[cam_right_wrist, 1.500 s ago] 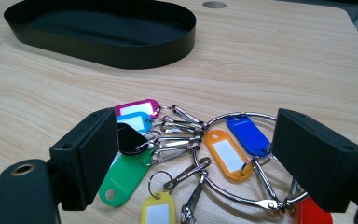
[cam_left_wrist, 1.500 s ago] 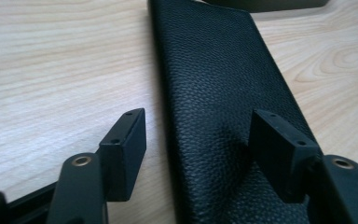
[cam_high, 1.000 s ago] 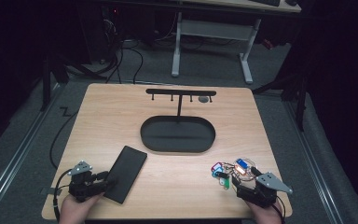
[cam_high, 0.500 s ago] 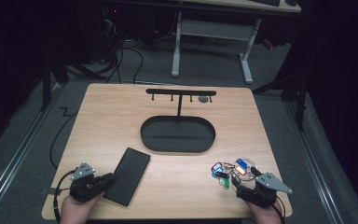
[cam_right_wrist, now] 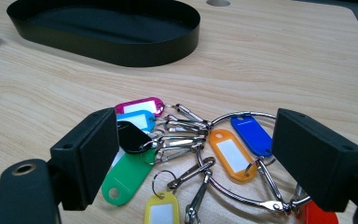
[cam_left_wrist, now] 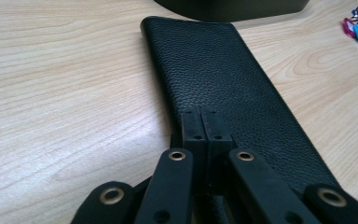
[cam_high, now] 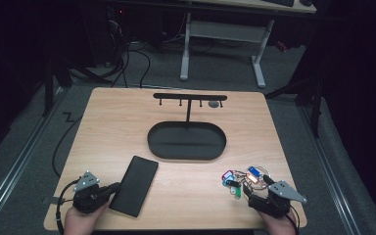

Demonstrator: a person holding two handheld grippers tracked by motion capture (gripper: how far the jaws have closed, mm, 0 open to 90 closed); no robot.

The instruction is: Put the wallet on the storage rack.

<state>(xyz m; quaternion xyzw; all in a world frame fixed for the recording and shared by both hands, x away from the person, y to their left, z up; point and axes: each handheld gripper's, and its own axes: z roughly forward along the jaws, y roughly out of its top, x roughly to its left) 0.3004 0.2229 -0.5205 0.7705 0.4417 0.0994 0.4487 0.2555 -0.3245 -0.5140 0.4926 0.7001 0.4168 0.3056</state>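
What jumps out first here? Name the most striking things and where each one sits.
The bunch of bright key tags on its metal ring stands out, lying at the table's near right between the open right tongs. At near left lies a black leather wallet, with the shut left tongs at its near end. A black oval tray sits mid-table.

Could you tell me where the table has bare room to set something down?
Free: the table left of the oval tray, and between the black wallet and the key tags. Crowded: around those tags by the right gripper.
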